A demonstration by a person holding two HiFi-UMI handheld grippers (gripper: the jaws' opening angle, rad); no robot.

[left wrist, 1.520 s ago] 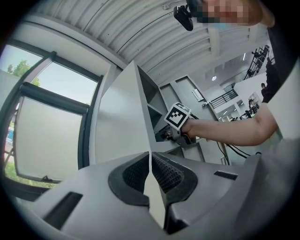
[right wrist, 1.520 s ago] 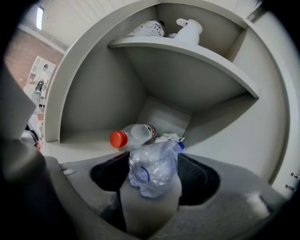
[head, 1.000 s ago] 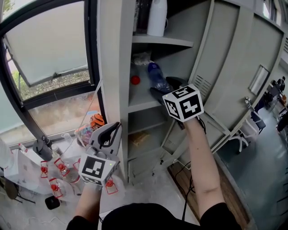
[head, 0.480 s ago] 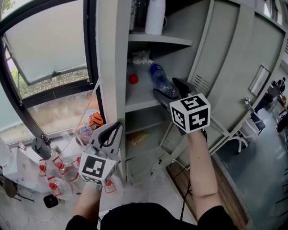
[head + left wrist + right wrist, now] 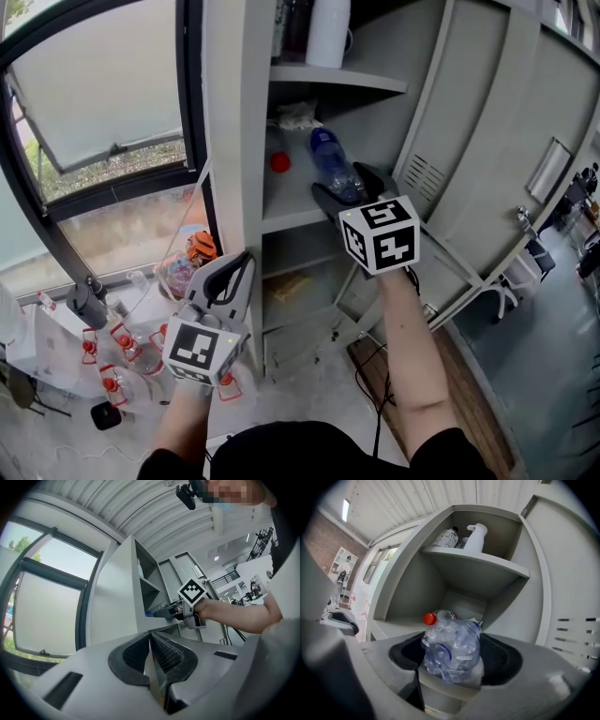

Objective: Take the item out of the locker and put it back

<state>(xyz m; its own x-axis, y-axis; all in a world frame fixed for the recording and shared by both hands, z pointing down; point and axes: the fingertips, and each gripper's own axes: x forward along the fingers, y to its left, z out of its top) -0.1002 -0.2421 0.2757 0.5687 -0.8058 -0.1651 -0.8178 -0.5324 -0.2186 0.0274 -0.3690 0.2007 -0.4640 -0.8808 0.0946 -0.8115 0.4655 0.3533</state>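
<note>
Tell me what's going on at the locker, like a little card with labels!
Place: locker, open, next to a window
Right gripper: at the middle shelf, jaws have just been opening and seem not to press
Between its jaws: crumpled clear bottle, lying on that shelf
Left gripper: shut, empty, held low outside the locker
Also on the middle shelf: red cap
Upper shelf: white spray bottle

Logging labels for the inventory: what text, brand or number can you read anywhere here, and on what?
Nothing reads clearly.
Dark bottle on the top shelf: white print, too small.
Crushed plastic bottle: blue label, blurred.
Marker cubes: square patterns, no letters.
</note>
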